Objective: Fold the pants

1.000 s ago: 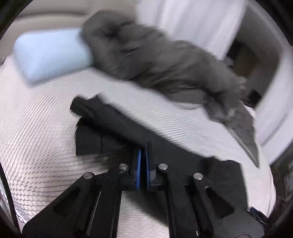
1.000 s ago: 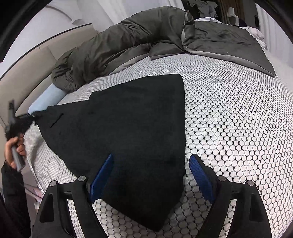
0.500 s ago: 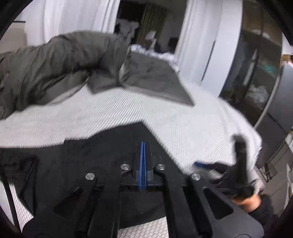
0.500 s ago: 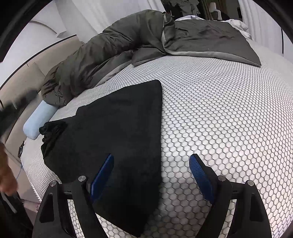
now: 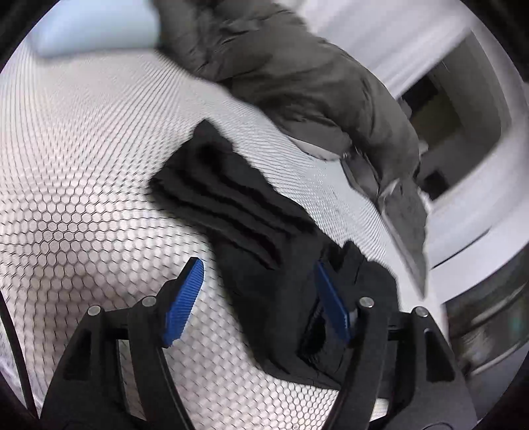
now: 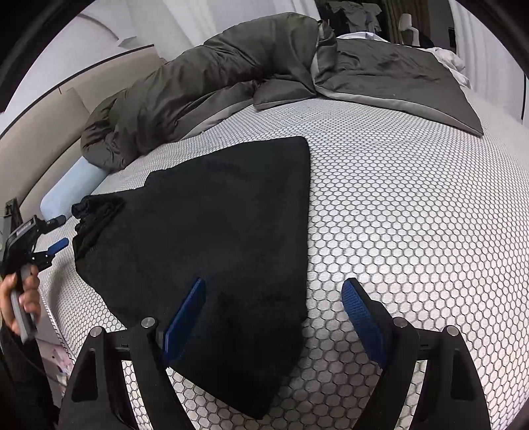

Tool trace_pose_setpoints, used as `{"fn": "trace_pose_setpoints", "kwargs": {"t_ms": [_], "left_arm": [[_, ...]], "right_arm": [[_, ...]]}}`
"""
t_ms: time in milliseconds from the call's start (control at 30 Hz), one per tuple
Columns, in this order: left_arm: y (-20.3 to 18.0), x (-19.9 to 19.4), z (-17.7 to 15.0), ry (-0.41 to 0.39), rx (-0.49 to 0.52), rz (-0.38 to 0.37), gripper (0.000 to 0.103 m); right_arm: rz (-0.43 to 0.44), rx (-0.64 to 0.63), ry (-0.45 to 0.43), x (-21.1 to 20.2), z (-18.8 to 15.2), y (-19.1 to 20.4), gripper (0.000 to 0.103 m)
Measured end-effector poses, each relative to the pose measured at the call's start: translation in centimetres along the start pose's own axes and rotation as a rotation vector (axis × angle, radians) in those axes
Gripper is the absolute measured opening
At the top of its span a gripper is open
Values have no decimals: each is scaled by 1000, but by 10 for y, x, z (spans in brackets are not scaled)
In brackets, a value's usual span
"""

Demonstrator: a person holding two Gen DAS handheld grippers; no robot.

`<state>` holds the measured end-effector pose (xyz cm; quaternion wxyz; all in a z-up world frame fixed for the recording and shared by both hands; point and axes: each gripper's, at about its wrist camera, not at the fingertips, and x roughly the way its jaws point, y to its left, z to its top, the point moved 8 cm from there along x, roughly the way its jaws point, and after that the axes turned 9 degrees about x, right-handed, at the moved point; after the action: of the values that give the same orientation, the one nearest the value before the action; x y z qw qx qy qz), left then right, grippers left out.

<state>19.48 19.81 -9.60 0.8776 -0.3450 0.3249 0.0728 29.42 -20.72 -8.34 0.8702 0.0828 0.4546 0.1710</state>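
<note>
Left gripper [image 5: 259, 301] fingers now spread, released bunched pants [image 5: 231, 201].

One black pants [image 6: 211, 238], two tongs [image 5: 261, 301] [image 6: 281, 327], one grey duvet [image 6: 231, 76], one blue pillow [image 6: 71, 190]

Through my left wrist view, motion blur smears the grey duvet [image 5: 297, 76] and the room beyond my jaws, so I can't read what stands there. The pale blue pillow [image 5: 96, 26] is cut off by the lens rim. Near my right jaw, the pants [image 5: 264, 231] hide the sheet under them.
</note>
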Motion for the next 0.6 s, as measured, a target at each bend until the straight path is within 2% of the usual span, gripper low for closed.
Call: {"fn": "trace_pose_setpoints", "kwargs": {"t_ms": [100, 300, 367, 433, 500, 600], "left_arm": [[9, 8, 3, 18, -48, -48, 65], [9, 41, 18, 26, -88, -60, 65], [8, 45, 30, 12, -92, -69, 71], [5, 42, 37, 4, -91, -66, 71], [1, 54, 48, 1, -87, -50, 71], [6, 74, 62, 14, -89, 58, 71]], "right_arm": [[-3, -19, 8, 6, -2, 7, 86], [-14, -49, 20, 16, -3, 16, 86], [-18, -54, 23, 18, -3, 17, 86], [-16, -57, 25, 19, -4, 17, 86], [-18, -58, 28, 20, -4, 16, 86], [-16, -61, 34, 21, -4, 17, 86]]}}
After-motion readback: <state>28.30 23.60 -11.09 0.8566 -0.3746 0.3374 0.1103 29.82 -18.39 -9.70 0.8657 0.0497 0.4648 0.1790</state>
